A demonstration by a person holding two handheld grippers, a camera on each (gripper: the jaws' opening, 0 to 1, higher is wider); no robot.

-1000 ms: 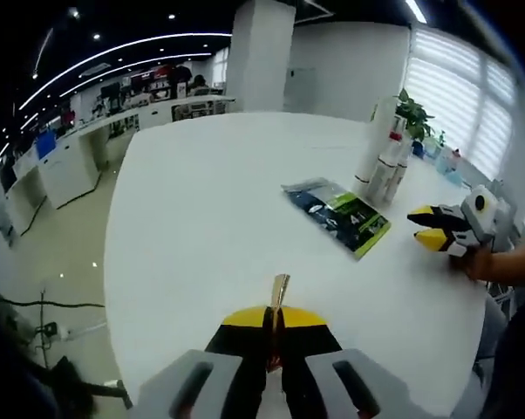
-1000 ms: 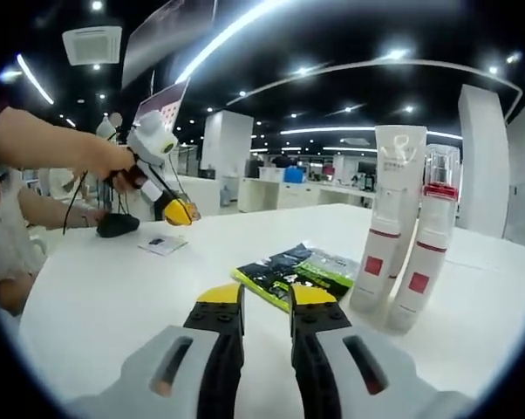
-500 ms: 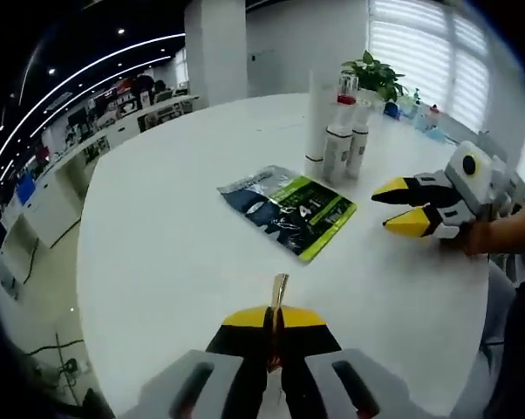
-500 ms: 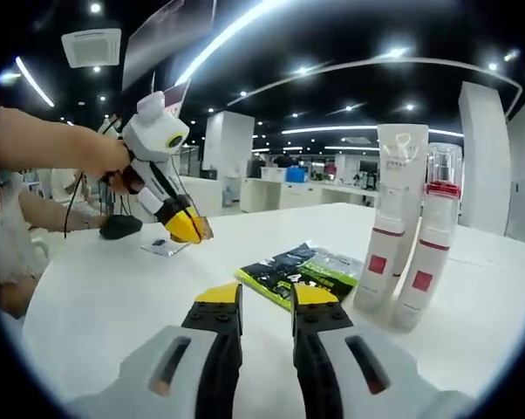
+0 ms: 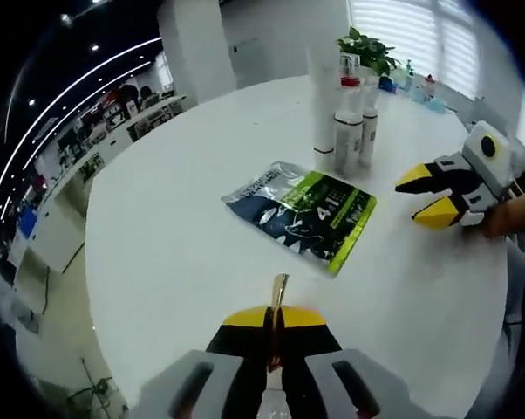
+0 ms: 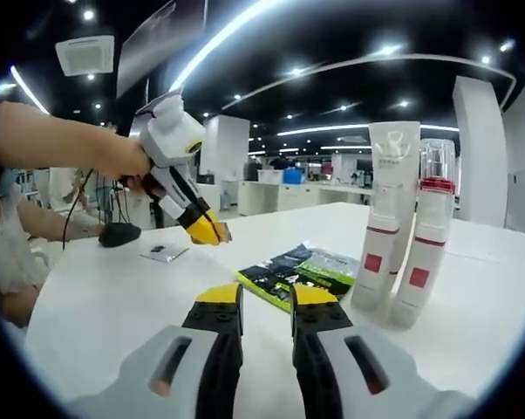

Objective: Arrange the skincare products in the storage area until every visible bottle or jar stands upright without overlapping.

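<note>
My left gripper (image 5: 274, 321), jaws pressed together on a thin gold strip (image 5: 280, 291), has swung nearer the green-and-black sachet (image 5: 303, 212) lying flat mid-desk; a second ago the pack sat further off in the left gripper view. My right gripper (image 6: 262, 301) hovers with jaws slightly apart, empty, over the white desk (image 5: 175, 227). The white tube (image 6: 386, 214) and red-capped bottle (image 6: 424, 240) stand upright, just beside each other, toward the desk's far edge. I judge both upright already; the sachet is the likely next pick.
</note>
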